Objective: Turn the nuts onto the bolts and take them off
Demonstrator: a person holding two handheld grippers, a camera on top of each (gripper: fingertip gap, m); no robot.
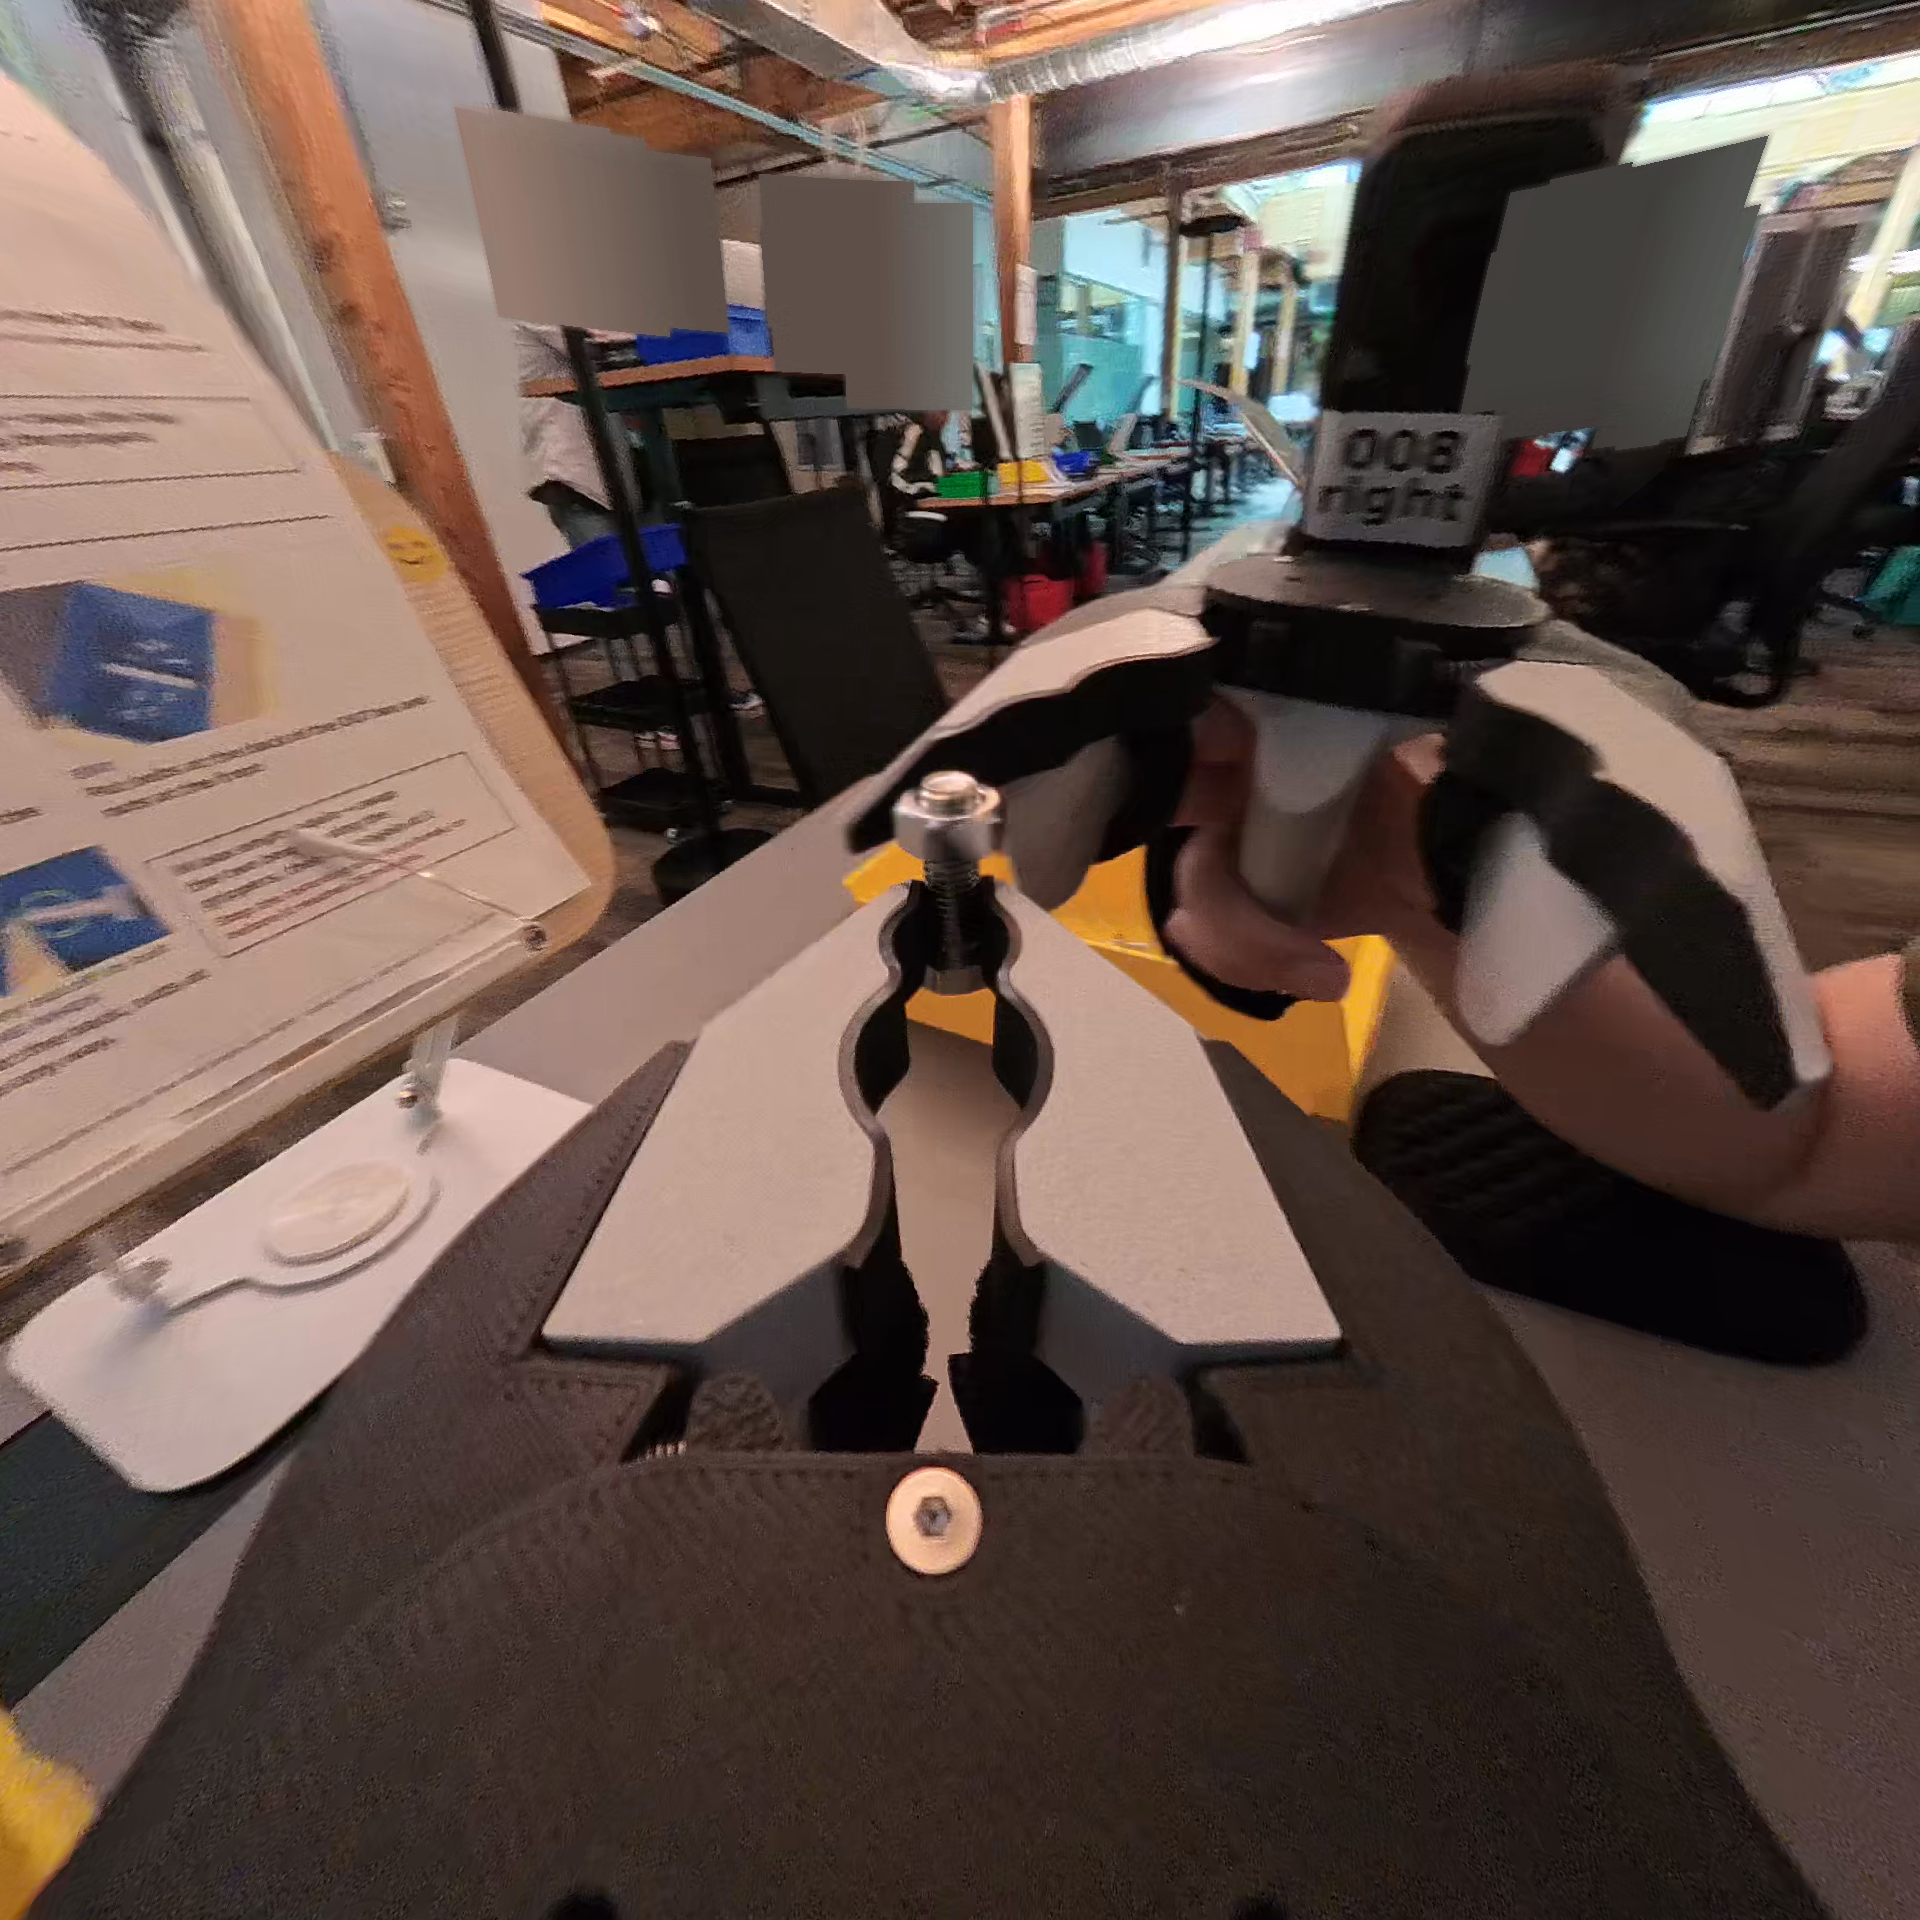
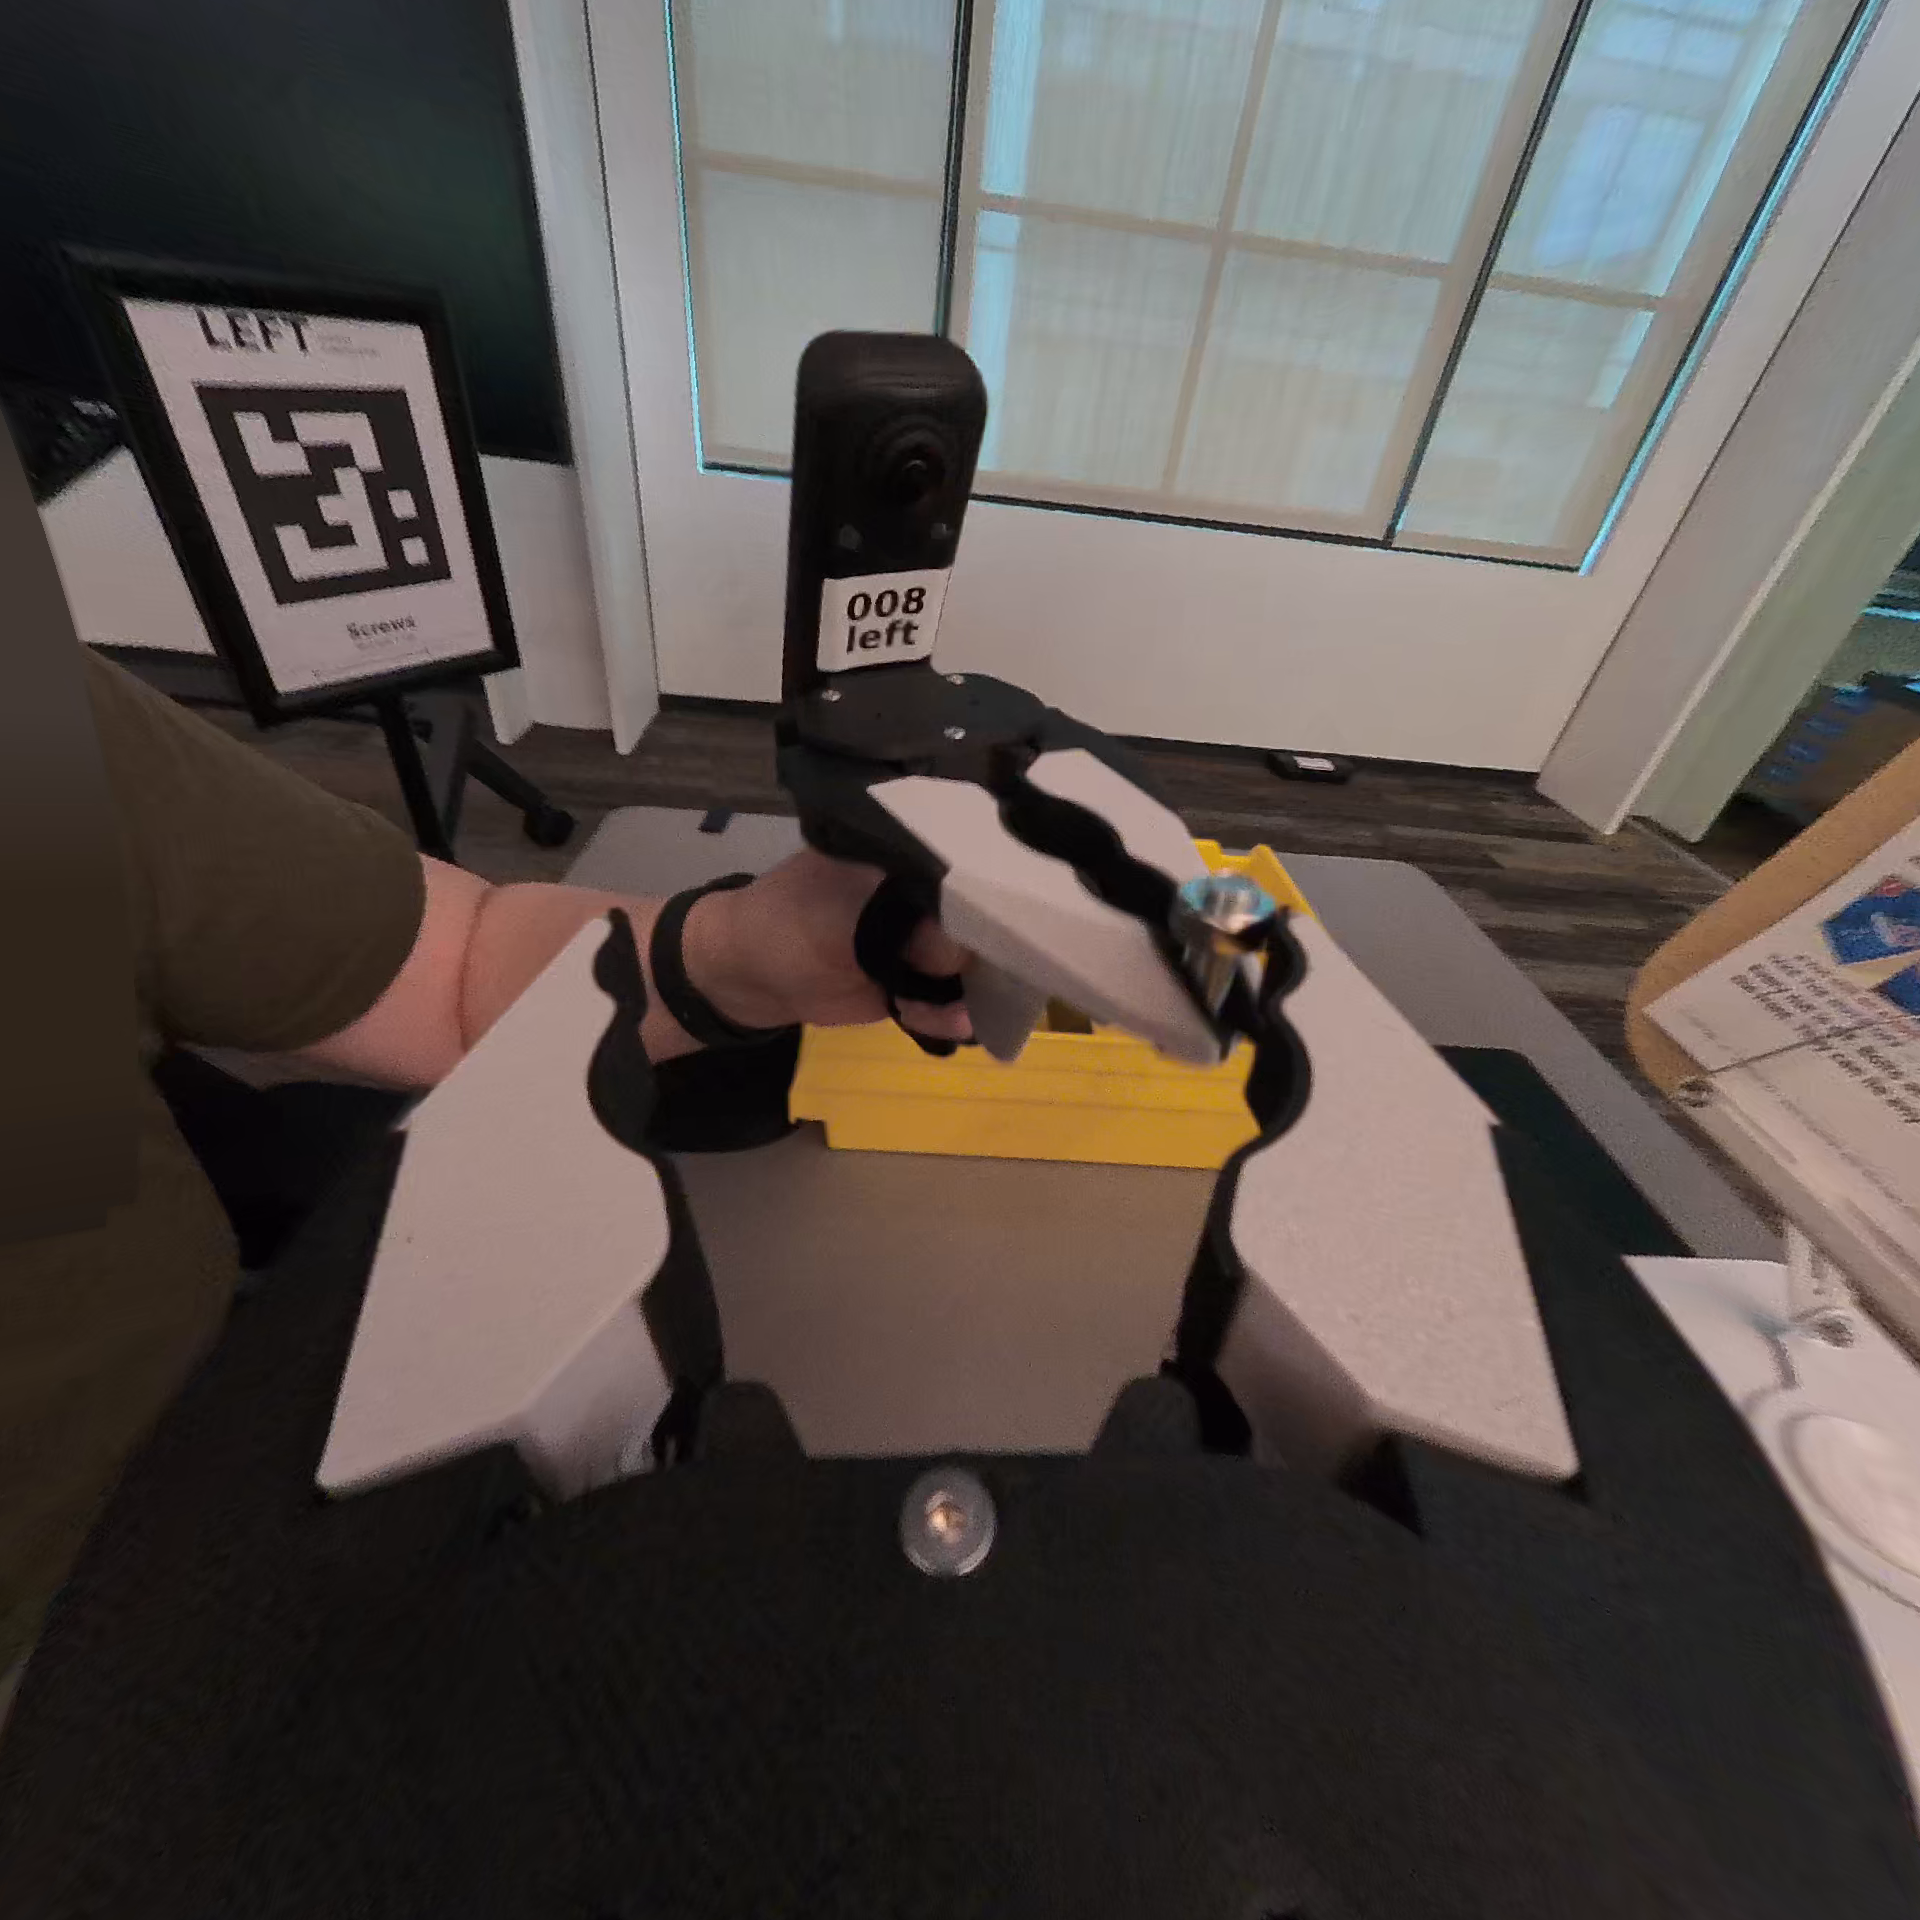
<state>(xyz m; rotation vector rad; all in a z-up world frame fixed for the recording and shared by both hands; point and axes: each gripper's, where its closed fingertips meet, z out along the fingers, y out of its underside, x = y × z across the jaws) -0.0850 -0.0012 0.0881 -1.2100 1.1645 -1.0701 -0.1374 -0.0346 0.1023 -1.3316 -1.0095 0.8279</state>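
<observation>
left tool clamping bolt, nut on; right tool spread

One bolt, one nut, one yellow bin, two grippers.

Bolt stands before the bin, nut atop

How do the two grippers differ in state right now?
The left gripper is shut on the bolt, which carries a nut near its tip; the right gripper is open and holds nothing. Both have grey fingers with black inner edges and hover over the yellow bin.
</observation>
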